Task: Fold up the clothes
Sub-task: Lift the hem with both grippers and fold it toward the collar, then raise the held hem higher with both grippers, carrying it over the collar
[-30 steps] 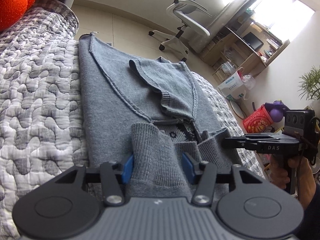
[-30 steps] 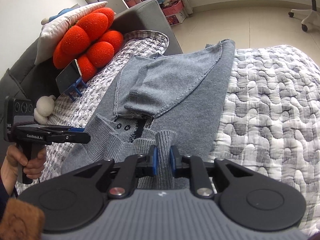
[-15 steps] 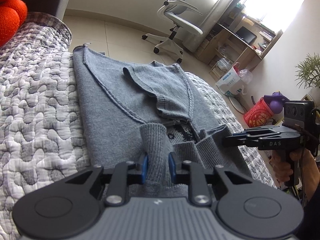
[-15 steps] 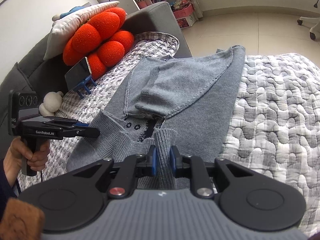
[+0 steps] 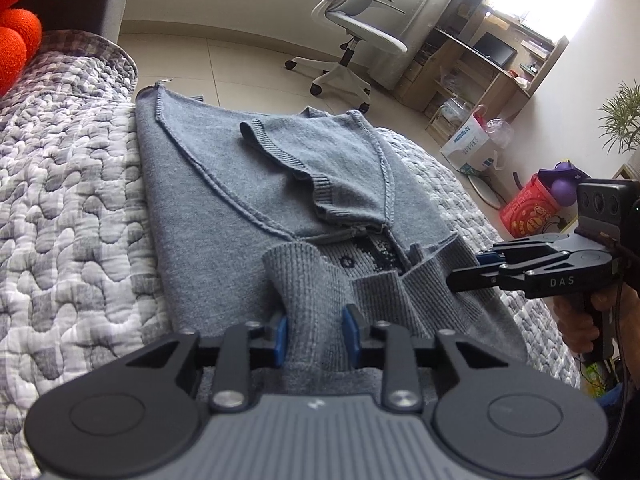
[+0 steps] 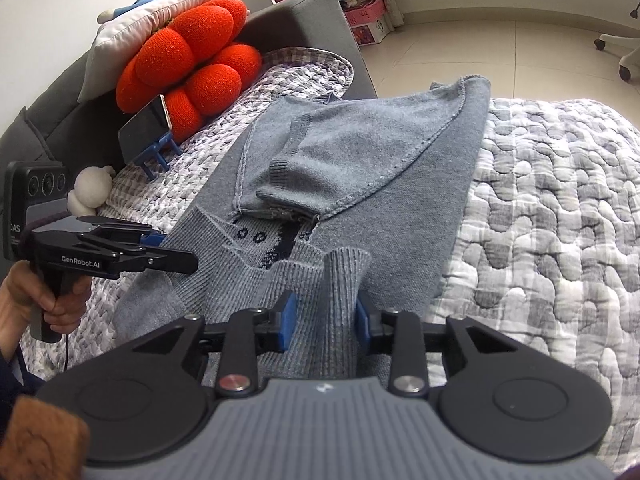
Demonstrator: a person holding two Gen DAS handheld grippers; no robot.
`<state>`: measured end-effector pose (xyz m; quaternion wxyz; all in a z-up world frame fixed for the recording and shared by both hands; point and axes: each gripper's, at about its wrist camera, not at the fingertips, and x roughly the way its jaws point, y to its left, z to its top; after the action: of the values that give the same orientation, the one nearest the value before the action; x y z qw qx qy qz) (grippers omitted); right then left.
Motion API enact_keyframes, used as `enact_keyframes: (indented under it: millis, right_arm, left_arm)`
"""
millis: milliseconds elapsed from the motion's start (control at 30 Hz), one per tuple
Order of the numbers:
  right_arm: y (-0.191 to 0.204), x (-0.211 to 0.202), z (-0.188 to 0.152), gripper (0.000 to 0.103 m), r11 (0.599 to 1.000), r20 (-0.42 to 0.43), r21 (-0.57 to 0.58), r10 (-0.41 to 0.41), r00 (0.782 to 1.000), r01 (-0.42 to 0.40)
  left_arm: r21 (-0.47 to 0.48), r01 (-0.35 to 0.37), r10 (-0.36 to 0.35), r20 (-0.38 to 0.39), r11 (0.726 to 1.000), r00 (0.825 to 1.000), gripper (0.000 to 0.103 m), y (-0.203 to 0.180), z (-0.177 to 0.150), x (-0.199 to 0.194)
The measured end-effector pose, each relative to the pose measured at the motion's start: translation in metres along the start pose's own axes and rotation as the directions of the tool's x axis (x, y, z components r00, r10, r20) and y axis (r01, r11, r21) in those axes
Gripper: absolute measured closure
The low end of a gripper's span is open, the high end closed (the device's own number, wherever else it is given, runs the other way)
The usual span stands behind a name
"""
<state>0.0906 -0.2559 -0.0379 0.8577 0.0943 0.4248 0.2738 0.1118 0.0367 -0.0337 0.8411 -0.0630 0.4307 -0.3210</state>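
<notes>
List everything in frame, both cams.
sweater: 1, grey, flat on quilt, sleeves folded in
quilt: 1, grey-white, under sweater
cushion: 1, orange-red, against sofa back
sofa: 1, dark grey, under quilt
phone: 1, dark, on blue stand beside cushion
plush toy: 1, white, near phone
office chair: 1, white, on floor
desk: 1, wooden, by window
tub: 1, red, on floor
plant: 1, green, far right
left gripper: black, blue pads, clamped on sweater's near edge
right gripper: same, clamped alongside
</notes>
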Motion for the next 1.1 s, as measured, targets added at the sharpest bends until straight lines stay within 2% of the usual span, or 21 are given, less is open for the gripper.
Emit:
enact_keyframes:
  millis: [33, 67, 100, 167, 233, 400, 567, 667, 833, 967, 1100]
  right_arm:
    - [0.001, 0.000, 0.000, 0.073, 1.000, 0.001, -0.007, -0.002, 1.000, 0.002]
    - [0.003, 0.000, 0.000, 0.088, 1.000, 0.003, -0.017, -0.008, 1.000, 0.008]
    - [0.005, -0.002, 0.001, 0.091, 1.000, 0.009, -0.027, -0.009, 1.000, 0.009]
    - [0.006, -0.005, 0.004, 0.091, 1.000, 0.030, -0.029, 0.000, 1.000, 0.001]
    - [0.006, -0.008, 0.008, 0.092, 1.000, 0.053, -0.027, 0.010, 0.999, -0.008]
    - [0.006, -0.015, 0.017, 0.092, 0.999, 0.109, -0.024, 0.034, 0.993, -0.031]
    - [0.006, -0.022, 0.027, 0.092, 0.998, 0.165, -0.022, 0.057, 0.985, -0.054]
    - [0.003, -0.024, 0.034, 0.092, 0.998, 0.195, -0.022, 0.070, 0.978, -0.067]
    - [-0.015, -0.012, 0.061, 0.092, 0.996, 0.223, -0.022, 0.086, 0.971, -0.083]
    - [-0.030, -0.002, 0.083, 0.092, 0.995, 0.246, -0.022, 0.098, 0.964, -0.096]
    - [-0.044, 0.008, 0.104, 0.092, 0.994, 0.268, -0.023, 0.111, 0.957, -0.109]
  left_arm:
    - [0.006, 0.001, -0.001, 0.005, 1.000, 1.000, 0.091, -0.001, 0.000, -0.002]
    - [0.010, 0.001, -0.002, 0.011, 1.000, 1.000, 0.091, -0.002, 0.001, -0.005]
    - [0.010, -0.001, 0.001, 0.019, 1.000, 1.000, 0.092, -0.002, 0.001, -0.008]
    - [0.000, 0.010, -0.010, 0.045, 1.000, 0.999, 0.092, -0.002, 0.002, -0.017]
    - [-0.035, 0.059, -0.056, 0.090, 0.998, 0.994, 0.093, 0.003, 0.003, -0.029]
    - [-0.182, 0.164, -0.131, 0.181, 0.970, 0.975, 0.092, 0.032, 0.007, -0.033]
    - [-0.210, 0.234, -0.178, 0.257, 0.949, 0.950, 0.092, 0.039, 0.014, -0.030]
    - [-0.219, 0.247, -0.180, 0.284, 0.944, 0.942, 0.092, 0.046, 0.021, -0.026]
    - [-0.292, 0.275, -0.173, 0.332, 0.916, 0.927, 0.092, 0.069, 0.042, -0.016]
    - [-0.270, 0.284, -0.172, 0.372, 0.920, 0.912, 0.092, 0.078, 0.067, -0.007]
    - [-0.293, 0.273, -0.148, 0.384, 0.916, 0.911, 0.092, 0.091, 0.088, 0.014]
